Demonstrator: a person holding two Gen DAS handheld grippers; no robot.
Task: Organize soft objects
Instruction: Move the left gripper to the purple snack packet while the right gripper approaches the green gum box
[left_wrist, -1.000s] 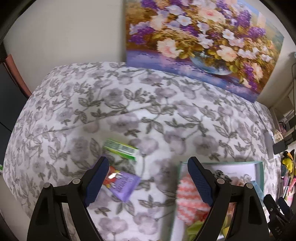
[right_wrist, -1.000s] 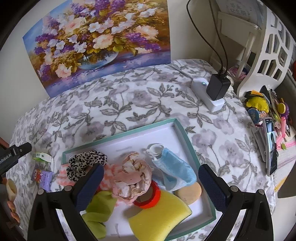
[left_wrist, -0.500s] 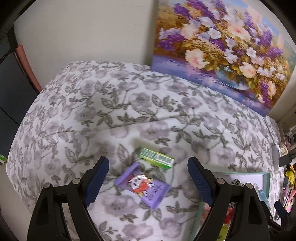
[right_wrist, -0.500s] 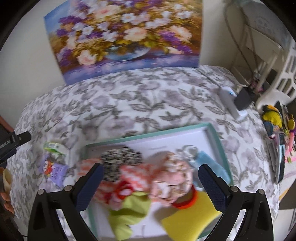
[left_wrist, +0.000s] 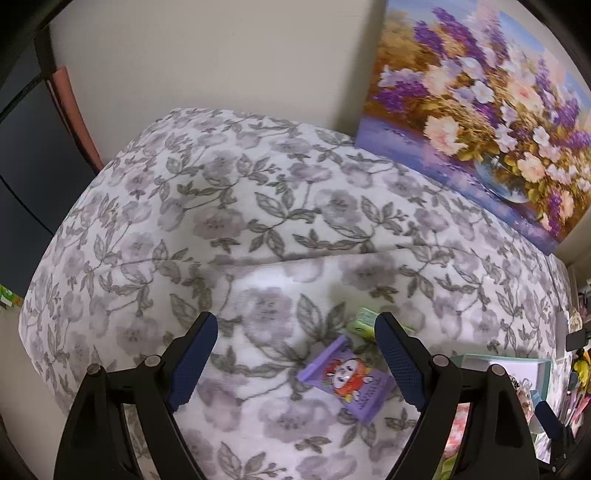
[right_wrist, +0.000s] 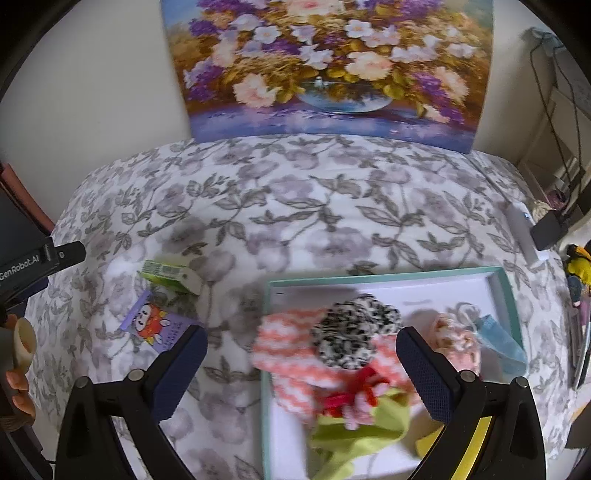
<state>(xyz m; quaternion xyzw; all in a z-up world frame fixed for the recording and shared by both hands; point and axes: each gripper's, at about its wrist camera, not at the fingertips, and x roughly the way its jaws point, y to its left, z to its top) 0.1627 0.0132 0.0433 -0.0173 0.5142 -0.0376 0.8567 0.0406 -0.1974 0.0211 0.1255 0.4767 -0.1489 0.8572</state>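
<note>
Covering the bed (right_wrist: 295, 206), a grey floral blanket (left_wrist: 258, 221) filled mid-frame; a flower painting (right_wrist: 328, 66) leaned upper centre. Both grippers, left gripper (left_wrist: 295, 354) and right gripper (right_wrist: 301, 369), stood spread, empty.

Below my right gripper (right_wrist: 301, 363): fuzzy knit sock (right_wrist: 291, 347), glossy purple packet (right_wrist: 157, 325). Bedspread (left_wrist: 258, 229) soft, matt cloth; finger pads (left_wrist: 192, 358) textured rubber.

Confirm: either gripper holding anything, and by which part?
Nothing held. Left gripper and right gripper both stand open and empty, above the purple packet and the tray of soft items.
</note>
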